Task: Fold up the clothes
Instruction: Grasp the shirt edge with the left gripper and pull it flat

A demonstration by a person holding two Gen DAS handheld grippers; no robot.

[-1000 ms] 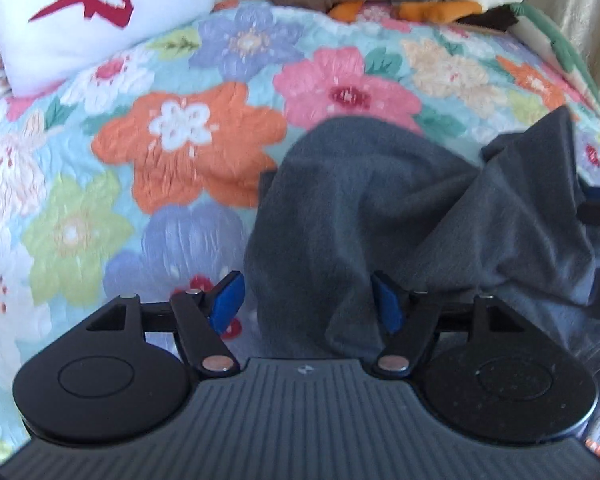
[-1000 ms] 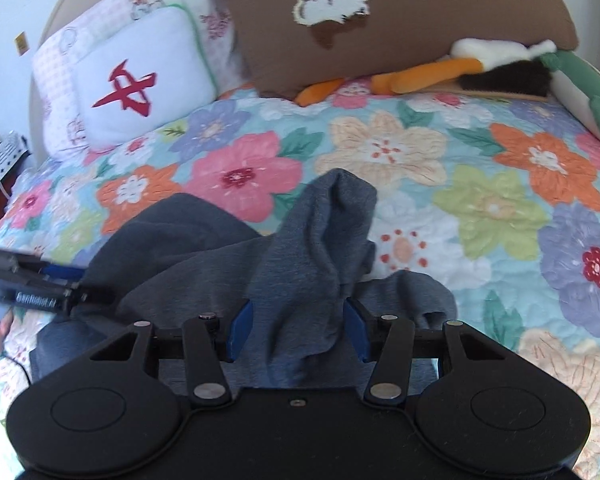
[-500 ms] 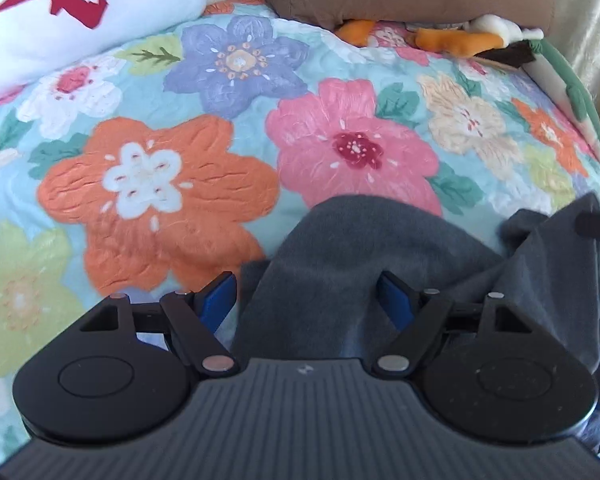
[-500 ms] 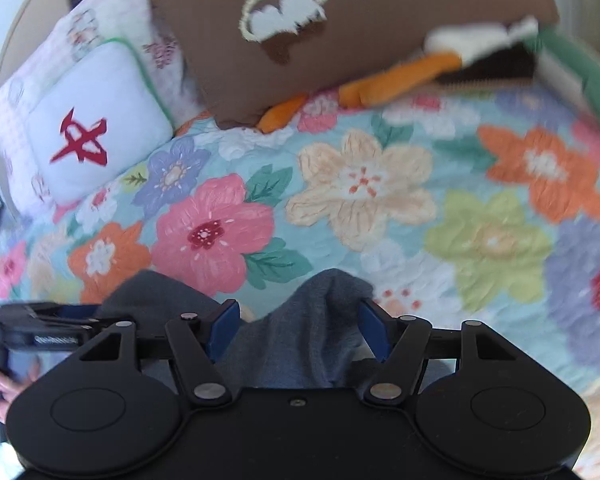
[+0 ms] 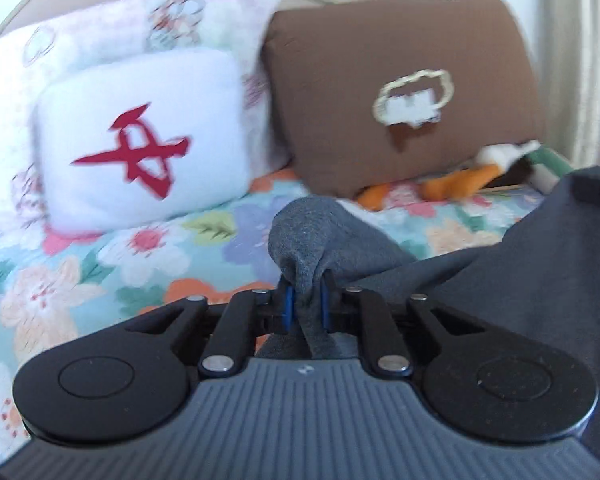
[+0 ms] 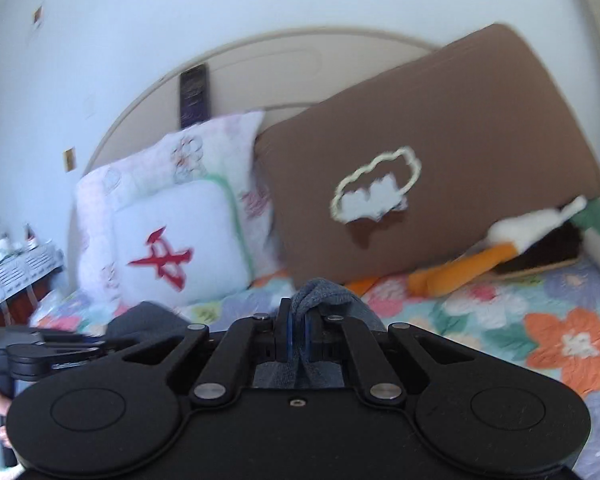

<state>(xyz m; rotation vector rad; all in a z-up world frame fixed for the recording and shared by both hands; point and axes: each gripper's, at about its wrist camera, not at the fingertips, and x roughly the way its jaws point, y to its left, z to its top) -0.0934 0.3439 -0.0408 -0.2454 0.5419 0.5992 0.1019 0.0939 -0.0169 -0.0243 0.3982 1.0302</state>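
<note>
Floral quilt (image 5: 100, 264) ahead of both tongs, 2 pillows against curved headboard (image 6: 284, 52) beyond, left gripper (image 5: 305, 312) closing on grey garment (image 5: 540, 280), right gripper (image 6: 298, 338) clenched on it.

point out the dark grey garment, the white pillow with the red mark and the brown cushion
dark grey knit garment (image 5: 312, 236), left wrist view, bunched fold above the pads
white pillow with red mark (image 5: 140, 136), left wrist view, front face
brown cushion (image 6: 460, 152), right wrist view, front face

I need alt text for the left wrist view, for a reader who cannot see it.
The left gripper is closing on a bunched fold of a grey garment above a flowered quilt. Behind stand a white pillow with a red mark and a brown cushion.
</note>
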